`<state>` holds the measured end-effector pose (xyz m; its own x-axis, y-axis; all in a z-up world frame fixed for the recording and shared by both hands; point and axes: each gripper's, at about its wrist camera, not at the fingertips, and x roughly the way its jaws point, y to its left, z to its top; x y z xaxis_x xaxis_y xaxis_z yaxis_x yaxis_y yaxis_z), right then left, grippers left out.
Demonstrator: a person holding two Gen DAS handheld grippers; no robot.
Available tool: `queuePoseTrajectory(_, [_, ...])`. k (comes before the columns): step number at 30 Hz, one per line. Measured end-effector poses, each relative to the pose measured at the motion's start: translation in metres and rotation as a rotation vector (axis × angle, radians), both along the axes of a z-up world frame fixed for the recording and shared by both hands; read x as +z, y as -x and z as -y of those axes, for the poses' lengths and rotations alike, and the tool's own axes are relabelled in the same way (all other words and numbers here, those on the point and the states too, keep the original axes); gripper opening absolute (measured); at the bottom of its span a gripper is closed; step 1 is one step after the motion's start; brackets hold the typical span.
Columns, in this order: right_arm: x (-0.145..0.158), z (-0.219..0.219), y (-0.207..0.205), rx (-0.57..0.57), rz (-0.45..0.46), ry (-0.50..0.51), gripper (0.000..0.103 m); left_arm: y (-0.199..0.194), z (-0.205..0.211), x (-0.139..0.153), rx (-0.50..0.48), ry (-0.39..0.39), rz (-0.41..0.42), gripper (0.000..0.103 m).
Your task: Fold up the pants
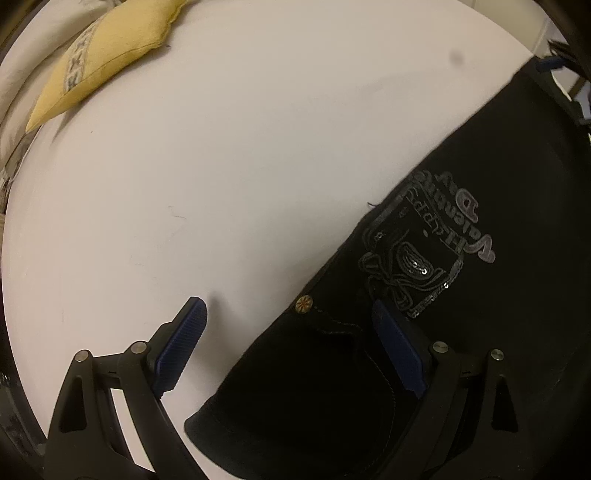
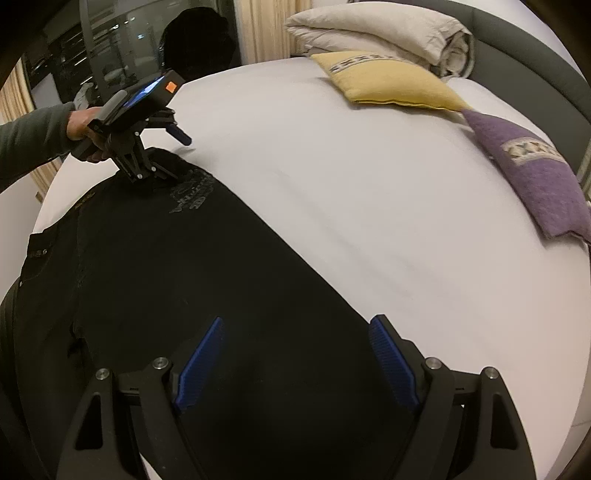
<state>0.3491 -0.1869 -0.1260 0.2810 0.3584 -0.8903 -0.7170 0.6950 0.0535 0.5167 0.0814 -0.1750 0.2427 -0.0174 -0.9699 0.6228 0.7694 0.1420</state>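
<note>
One pants (image 2: pixel 177 266); two pillows (image 2: pixel 388 83); one duvet (image 2: pixel 388 29).

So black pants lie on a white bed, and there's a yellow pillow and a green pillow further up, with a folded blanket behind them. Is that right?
Nearly. The second pillow is purple, not green; the right wrist view shows it beside the yellow pillow. The rest holds: black pants lie on the white bed, and a folded blanket sits behind the pillows.

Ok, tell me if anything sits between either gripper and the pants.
Nothing visible does. The left gripper straddles the edge of the black pants, jaws open; the right gripper hangs open over them. The pillows lie well away.
</note>
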Motion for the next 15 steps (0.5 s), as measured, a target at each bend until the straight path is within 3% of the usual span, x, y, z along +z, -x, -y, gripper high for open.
queuePoseTrajectory(1, [-0.003, -0.005, -0.002, 0.014, -0.007, 0.007, 0.082, 0.001, 0.003, -0.002, -0.022, 0.019, -0.016, 0.071])
queuePoseTrajectory(3, [-0.008, -0.014, -0.006, 0.038, -0.02, 0.021, 0.079, 0.007, 0.011, -0.004, -0.055, 0.042, -0.028, 0.037])
queuePoseTrajectory(6, [-0.014, -0.031, -0.016, 0.069, -0.036, 0.037, 0.076, 0.017, 0.022, -0.005, -0.092, 0.007, 0.024, 0.014])
queuePoseTrajectory(15, [-0.034, -0.071, -0.042, 0.152, -0.067, 0.122, 0.055, 0.072, 0.016, 0.02, -0.161, 0.02, 0.262, 0.01])
